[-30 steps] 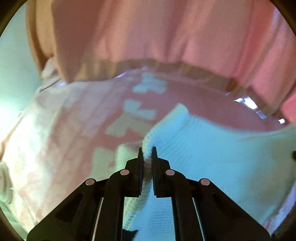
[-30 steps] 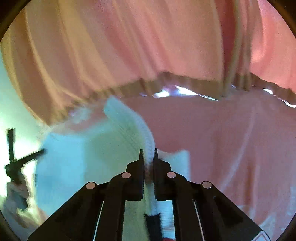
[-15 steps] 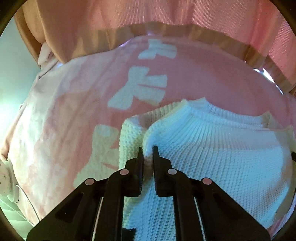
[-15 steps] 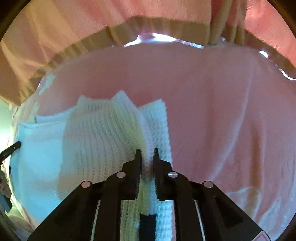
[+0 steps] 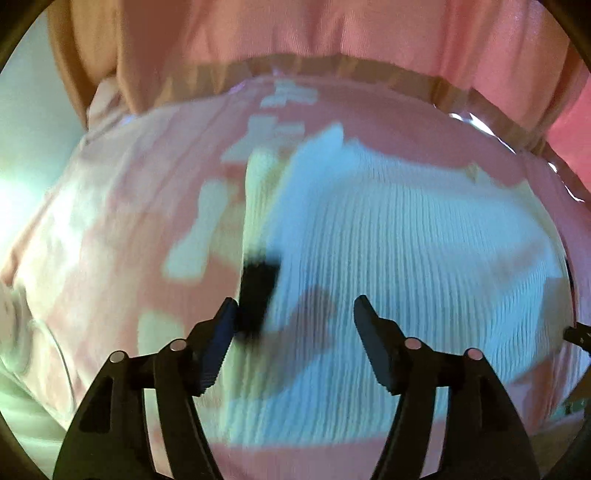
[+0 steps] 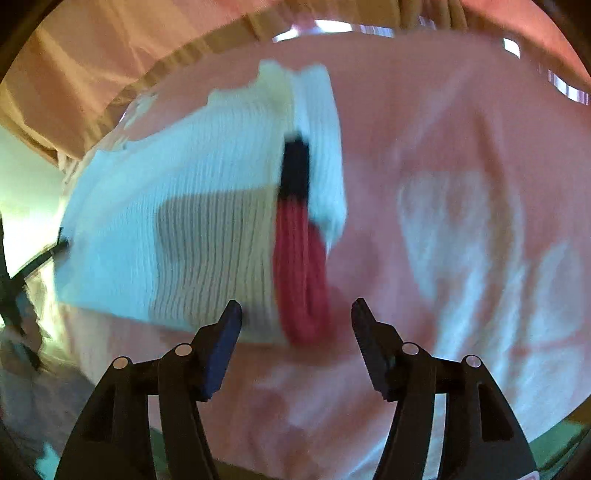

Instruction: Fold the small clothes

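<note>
A small white knit sweater (image 5: 388, 236) lies folded on a pink printed cloth (image 5: 122, 206). A black band (image 5: 256, 291) shows at its left edge. My left gripper (image 5: 293, 314) is open and empty just above the sweater's near left part. In the right wrist view the sweater (image 6: 177, 206) lies left of centre, with a black and red striped part (image 6: 301, 266) along its right edge. My right gripper (image 6: 295, 314) is open and empty, its jaws either side of the red end. The frames are blurred by motion.
The pink cloth (image 6: 461, 184) covers the surface all around the sweater. Pink and tan curtain-like fabric (image 5: 332, 33) hangs behind the surface. The other gripper's dark arm (image 6: 22, 273) shows at the far left of the right wrist view.
Both grippers were shut on the sweater's edge and have opened and let it go. The sweater now lies flat on the cloth, and both grippers have pulled back a little.
</note>
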Demonstrator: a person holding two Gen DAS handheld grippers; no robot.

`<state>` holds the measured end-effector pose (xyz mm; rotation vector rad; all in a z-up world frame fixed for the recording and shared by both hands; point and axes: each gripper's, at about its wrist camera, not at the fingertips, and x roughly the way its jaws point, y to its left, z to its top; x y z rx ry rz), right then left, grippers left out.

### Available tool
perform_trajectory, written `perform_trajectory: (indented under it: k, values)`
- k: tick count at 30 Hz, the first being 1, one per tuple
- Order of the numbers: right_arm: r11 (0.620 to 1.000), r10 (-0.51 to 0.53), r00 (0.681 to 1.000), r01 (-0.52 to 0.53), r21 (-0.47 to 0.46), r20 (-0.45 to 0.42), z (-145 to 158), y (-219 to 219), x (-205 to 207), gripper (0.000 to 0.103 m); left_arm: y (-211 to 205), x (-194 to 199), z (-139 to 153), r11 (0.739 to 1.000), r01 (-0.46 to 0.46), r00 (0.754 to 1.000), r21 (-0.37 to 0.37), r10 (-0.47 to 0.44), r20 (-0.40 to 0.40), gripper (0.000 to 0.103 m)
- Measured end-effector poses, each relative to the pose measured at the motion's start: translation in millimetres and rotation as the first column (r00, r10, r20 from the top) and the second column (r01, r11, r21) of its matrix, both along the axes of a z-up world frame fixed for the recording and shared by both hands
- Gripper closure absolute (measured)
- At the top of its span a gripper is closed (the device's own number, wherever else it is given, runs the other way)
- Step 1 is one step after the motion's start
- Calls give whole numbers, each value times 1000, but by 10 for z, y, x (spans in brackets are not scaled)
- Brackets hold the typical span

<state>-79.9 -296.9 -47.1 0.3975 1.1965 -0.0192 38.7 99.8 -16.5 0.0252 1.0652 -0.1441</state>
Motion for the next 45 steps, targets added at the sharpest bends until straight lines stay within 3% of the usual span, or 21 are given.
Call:
perform_trajectory:
  k: [2, 3, 4, 5, 7, 9, 13, 15, 17, 20, 23, 25, 27, 31, 35, 37, 38, 39, 40, 41, 45]
  values:
    - [999, -16, 1000, 17, 50, -13, -103, 8, -11, 42, 121, -147, -117, 998, -58, 998, -13, 58, -30, 32]
    - [998, -21, 1000, 21, 51, -2, -97, 7, -8, 50, 182, -162, -173, 996, -87, 995, -34, 85, -53, 32]
    - [998, -21, 1000, 20, 57, 18, -88, 17, 8, 63, 249, -155, -228, 991, -117, 990, -67, 111, -83, 32]
    - [997, -16, 1000, 14, 75, 25, -97, 35, 51, 87, 327, -125, -303, 981, -159, 981, -112, 144, -129, 35]
    - [998, -13, 999, 10, 68, 34, -81, 83, 115, 90, 384, -72, -354, 970, -184, 973, -157, 157, -169, 46]
    - [999, 31, 996, -29, -28, 84, 125, 206, 75, 92, 348, -63, -266, 979, -127, 982, -157, 102, -159, 80]
    - [994, 41, 981, -21, -106, 192, 781, 127, -317, 93, 388, -319, -77, 990, -92, 987, -108, 77, -142, 87]
    - [985, 51, 989, -27, -171, 137, 764, 104, -404, 93, 401, -474, -71, 996, -68, 984, -65, 56, -168, 87]
    - [971, 51, 999, -50, -235, -5, 409, 90, -391, 93, 429, -522, -198, 996, -70, 973, -57, 56, -224, 87]
    - [960, 66, 989, -98, -263, -129, -40, 158, -356, 90, 429, -557, -279, 997, -80, 970, -18, 74, -231, 81]
    - [975, 34, 999, -41, -218, -36, 290, 97, -328, 79, 400, -606, 31, 996, -84, 983, -27, 79, -164, 77]
    - [974, 14, 999, -6, -226, 31, 561, 30, -291, 73, 398, -604, 272, 995, -85, 992, -51, 79, -101, 65]
    - [974, 16, 992, 13, -228, 122, 845, -18, -127, 46, 332, -503, 573, 994, -81, 997, -77, 80, -7, 39]
    - [983, 75, 981, -42, -180, 179, 942, -27, 552, 43, -93, 24, 775, 998, -12, 995, -65, 18, 100, 24]
    - [975, 75, 990, -48, -216, 122, 560, 80, 1214, 43, -450, 689, 461, 1000, -12, 997, 7, 11, 77, 22]
    - [971, 60, 993, -33, -238, 106, 391, 50, 1342, 43, -452, 845, 255, 999, -42, 998, 23, 41, 40, 28]
    - [975, 46, 996, -28, -219, 77, 281, 10, 1406, 46, -419, 956, 95, 999, -48, 999, 18, 48, 1, 45]
    - [981, 38, 998, -27, -193, 52, 209, -56, 1409, 75, -380, 1003, 15, 998, -57, 998, 10, 57, -23, 63]
    - [985, 35, 999, -28, -171, 39, 151, -91, 1428, 87, -325, 1034, -72, 997, -79, 996, 3, 79, -43, 76]
    - [987, 41, 998, -33, -155, 49, 187, -119, 1436, 92, -277, 1018, -106, 997, -75, 995, -26, 73, -65, 100]
    - [987, 49, 980, -18, -160, 192, 556, -134, 1328, 96, -262, 1010, 107, 997, -51, 999, -49, 52, 16, 99]
